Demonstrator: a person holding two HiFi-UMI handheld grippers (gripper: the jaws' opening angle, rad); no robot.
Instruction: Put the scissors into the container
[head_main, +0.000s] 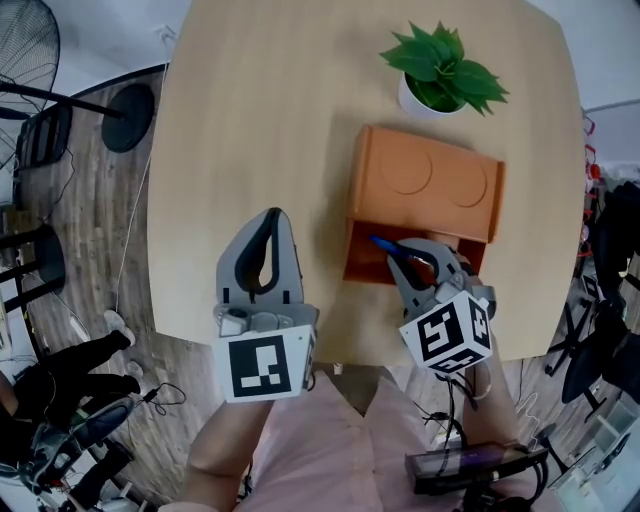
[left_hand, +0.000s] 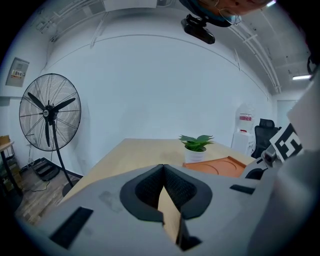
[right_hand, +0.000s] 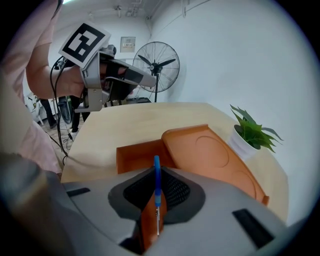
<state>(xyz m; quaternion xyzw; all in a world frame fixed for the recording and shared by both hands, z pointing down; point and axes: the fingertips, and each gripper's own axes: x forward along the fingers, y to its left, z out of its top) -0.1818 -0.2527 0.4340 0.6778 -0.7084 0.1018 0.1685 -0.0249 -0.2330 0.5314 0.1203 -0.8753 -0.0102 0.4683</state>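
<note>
One pair of scissors (right_hand: 157, 190), blue-handled, is clamped in our right tongs (head_main: 410, 255) over the open near compartment of the orange container (head_main: 430, 180). We see our left tongs (head_main: 272, 218) together, empty, above the table (head_main: 250, 120).

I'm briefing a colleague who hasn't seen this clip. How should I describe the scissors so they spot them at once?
On the light wooden table, find the orange container beside the potted plant. Over its open near end, the right gripper is shut on the scissors. They are the only thin, blue-handled thing there.
</note>
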